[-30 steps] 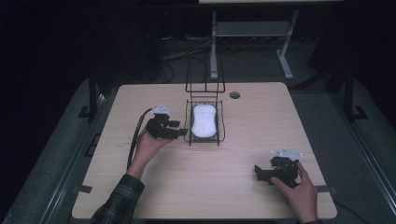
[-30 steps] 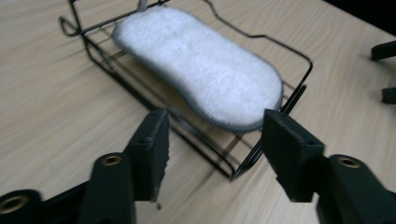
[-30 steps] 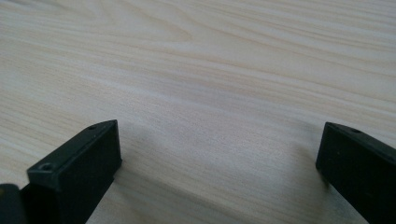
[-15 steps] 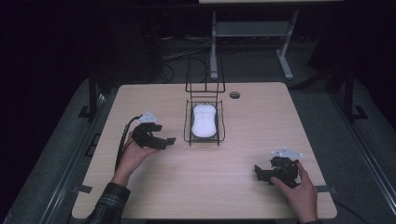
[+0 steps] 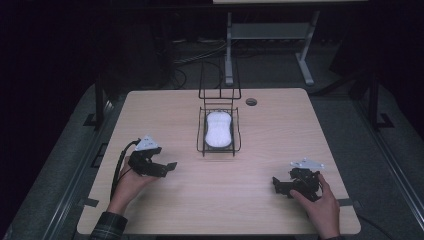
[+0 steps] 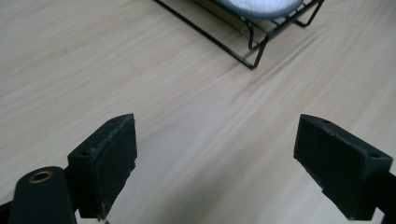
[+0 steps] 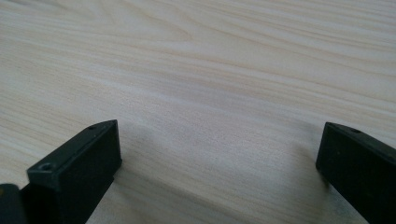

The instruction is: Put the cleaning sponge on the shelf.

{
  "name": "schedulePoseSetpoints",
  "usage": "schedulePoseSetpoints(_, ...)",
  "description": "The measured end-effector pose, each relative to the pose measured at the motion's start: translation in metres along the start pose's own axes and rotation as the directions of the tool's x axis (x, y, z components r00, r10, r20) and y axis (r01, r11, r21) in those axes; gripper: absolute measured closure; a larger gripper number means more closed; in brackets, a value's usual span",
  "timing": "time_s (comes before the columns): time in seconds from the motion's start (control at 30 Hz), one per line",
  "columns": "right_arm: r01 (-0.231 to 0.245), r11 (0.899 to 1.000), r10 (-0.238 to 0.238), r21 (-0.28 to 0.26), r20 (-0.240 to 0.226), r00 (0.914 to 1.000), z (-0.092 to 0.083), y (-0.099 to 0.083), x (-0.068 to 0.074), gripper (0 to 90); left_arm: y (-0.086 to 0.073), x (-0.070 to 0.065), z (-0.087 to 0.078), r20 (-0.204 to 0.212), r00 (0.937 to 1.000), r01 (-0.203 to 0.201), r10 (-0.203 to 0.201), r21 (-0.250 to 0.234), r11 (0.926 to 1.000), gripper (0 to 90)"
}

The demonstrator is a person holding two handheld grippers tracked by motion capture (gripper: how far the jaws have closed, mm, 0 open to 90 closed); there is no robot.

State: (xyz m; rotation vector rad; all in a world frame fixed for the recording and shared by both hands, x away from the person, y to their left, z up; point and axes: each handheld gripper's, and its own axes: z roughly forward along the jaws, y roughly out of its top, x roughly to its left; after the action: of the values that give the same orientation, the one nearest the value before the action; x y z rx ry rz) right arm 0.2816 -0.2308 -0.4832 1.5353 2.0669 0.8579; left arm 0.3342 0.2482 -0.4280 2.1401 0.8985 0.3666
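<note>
Wire basket (image 6: 252,35): cut off by top edge of left gripper view, near corner alone visible. White object (image 6: 261,7) inside: sliver visible, identity unclear. Person's forearms: cut off at bottom of high view.

A light wooden table (image 5: 165,110) stands on grey floor (image 5: 370,165); beyond the table, a white metal stand (image 5: 270,35) and cables (image 5: 200,50) sit in darkness.

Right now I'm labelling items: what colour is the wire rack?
Black wire rack, clearest in the high view.
</note>
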Motion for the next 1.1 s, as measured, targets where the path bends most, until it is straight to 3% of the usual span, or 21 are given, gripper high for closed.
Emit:
schedulePoseSetpoints(0.17,0.0,1.0,0.0,0.0,0.0,1.0,0.0,0.0,0.0,0.0,-0.014,-0.003,-0.006,-0.012,0.9999,0.002,-0.001,0.02,0.9998,12.5)
schedulePoseSetpoints(0.57,-0.001,1.0,0.001,-0.001,0.0,1.0,0.0,0.0,0.0,0.0,-0.052,-0.014,-0.005,-0.004,1.0,0.001,-0.001,0.137,0.9905,12.5)
schedulePoseSetpoints(0.67,0.0,1.0,0.0,0.0,0.0,1.0,0.0,0.0,0.0,0.0,-0.057,-0.015,-0.005,-0.003,1.0,-0.001,0.001,0.13,0.9915,12.5)
schedulePoseSetpoints(0.77,0.0,1.0,0.0,0.0,0.0,1.0,0.0,0.0,0.0,0.0,-0.061,-0.015,-0.005,-0.007,1.0,0.0,0.001,0.092,0.9957,12.5)
schedulePoseSetpoints(0.93,0.0,1.0,0.0,0.0,0.0,1.0,0.0,0.0,0.0,0.0,-0.067,-0.016,-0.005,-0.024,0.9992,-0.03,0.031,0.048,0.9984,12.5)
schedulePoseSetpoints(1.1,-0.002,1.0,0.002,-0.001,0.001,1.0,0.0,0.0,0.0,0.0,-0.067,-0.017,-0.005,-0.024,0.9993,-0.027,0.028,0.045,0.9986,12.7)
